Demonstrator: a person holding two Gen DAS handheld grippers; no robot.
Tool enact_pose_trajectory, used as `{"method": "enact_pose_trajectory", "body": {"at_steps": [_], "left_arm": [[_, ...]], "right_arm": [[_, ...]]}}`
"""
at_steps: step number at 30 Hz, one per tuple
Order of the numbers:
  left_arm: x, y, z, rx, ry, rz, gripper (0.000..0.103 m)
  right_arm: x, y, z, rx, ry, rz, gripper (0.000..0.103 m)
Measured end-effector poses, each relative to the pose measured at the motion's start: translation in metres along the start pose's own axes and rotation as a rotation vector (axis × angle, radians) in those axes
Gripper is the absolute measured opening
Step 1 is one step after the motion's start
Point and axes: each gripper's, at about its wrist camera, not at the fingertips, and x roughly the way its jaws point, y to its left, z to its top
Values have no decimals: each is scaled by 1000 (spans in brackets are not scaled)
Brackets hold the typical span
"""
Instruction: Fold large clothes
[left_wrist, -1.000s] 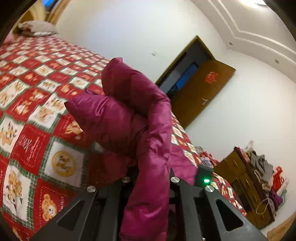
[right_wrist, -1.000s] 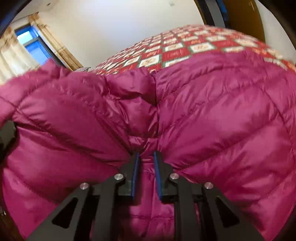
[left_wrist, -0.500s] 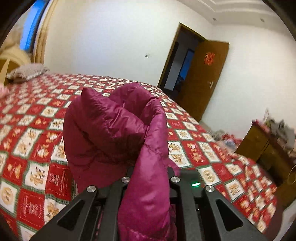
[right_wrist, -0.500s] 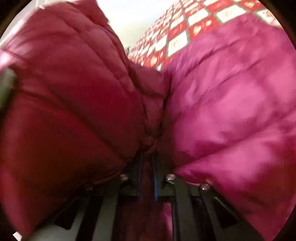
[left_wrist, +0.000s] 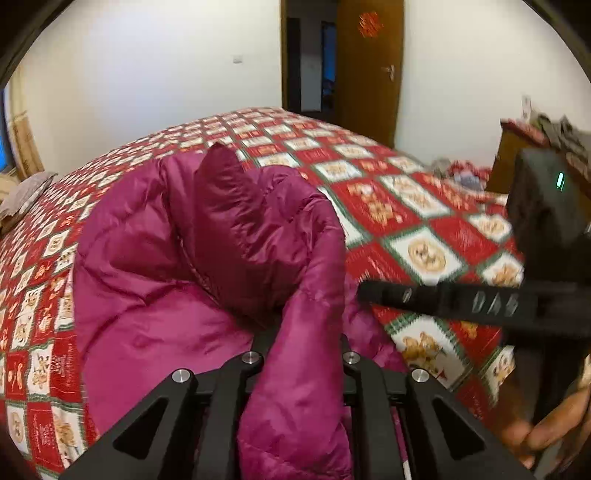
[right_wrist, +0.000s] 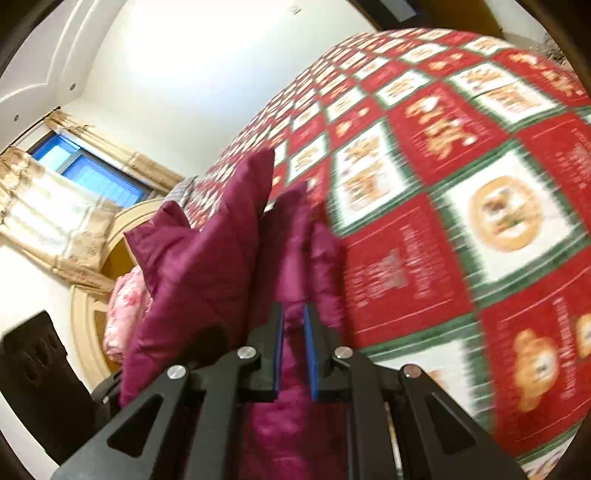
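**Both grippers pinch the jacket; the fold runs away from them, across the bed**

Plainly, the relation that matters is where the bulk of the magenta puffer jacket lies from the two pinch points. In the left wrist view the left gripper is clamped on a thick quilted edge that rises straight up between its jaws, and the rest of the garment spreads forward and to the left of it, resting on the red patchwork bedspread. Its long axis seems to run away from the gripper toward the far side of the bed, though the folds hide the true outline.

In the right wrist view the right gripper is closed on a narrower fold of the same jacket, its blue-lined jaws nearly together with fabric pressed between them. Here the cloth stands up ahead and to the left of the gripper, while bare bedspread fills the right.

From the left wrist view, the right gripper shows as a dark bar to the right, just beside the jacket's edge, with a hand below it. So the two grips sit close together on one side.

My judgement: the next move carries this held edge over the garment's body, and the left gripper is the nearer to that bulk.
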Motion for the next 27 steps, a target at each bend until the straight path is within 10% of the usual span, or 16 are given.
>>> {"method": "enact_pose_trajectory", "body": {"at_steps": [5, 14, 18, 27], "left_arm": [[17, -21, -15, 71, 6, 26, 14], [16, -21, -28, 90, -20, -3, 15], [5, -23, -31, 122, -21, -10, 23], [-80, -35, -62, 261, -105, -131, 62]], "right_arm": [[-13, -16, 13, -5, -19, -22, 51], [13, 33, 42, -335, 46, 49, 51], [57, 17, 38, -312, 184, -31, 19], [56, -15, 27, -165, 193, -9, 12]]}}
